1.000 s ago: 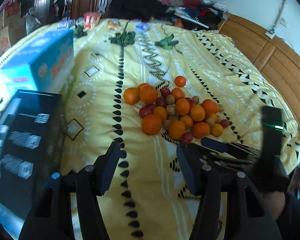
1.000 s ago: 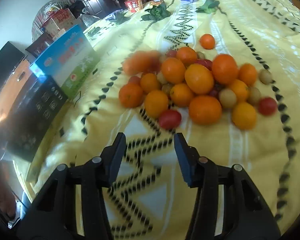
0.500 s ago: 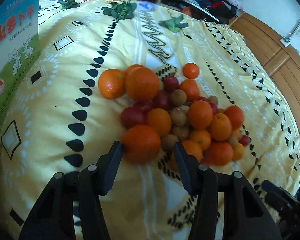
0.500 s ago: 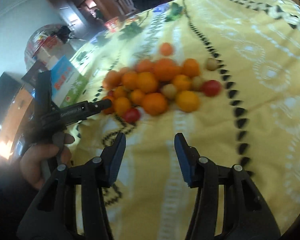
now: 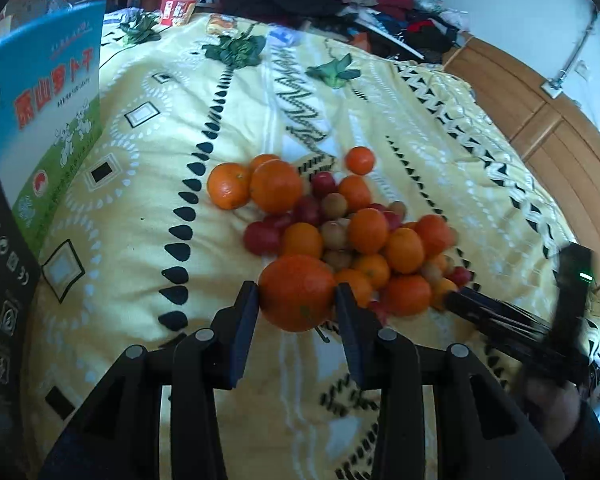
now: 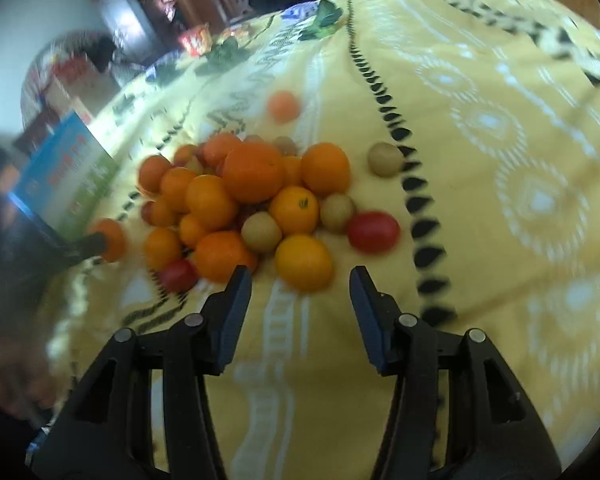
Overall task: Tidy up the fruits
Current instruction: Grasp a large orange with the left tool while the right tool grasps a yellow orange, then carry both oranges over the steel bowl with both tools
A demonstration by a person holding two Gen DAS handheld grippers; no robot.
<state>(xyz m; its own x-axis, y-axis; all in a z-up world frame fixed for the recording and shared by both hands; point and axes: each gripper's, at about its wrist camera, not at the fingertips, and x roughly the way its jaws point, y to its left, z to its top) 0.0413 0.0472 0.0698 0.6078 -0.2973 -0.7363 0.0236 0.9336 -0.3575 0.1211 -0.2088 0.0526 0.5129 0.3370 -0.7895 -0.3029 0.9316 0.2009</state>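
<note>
Left wrist view: the left gripper (image 5: 296, 300) had closed around a large orange (image 5: 297, 298) at the pile's edge, starting sorting; the right gripper (image 6: 300, 280) hung open.

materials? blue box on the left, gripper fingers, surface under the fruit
Blue box: looks like glossy printed cardboard, with flat panels and sheen. Left gripper fingers: matte black, probably plastic. Yellow bedspread: patterned woven fabric, softly creased.
</note>
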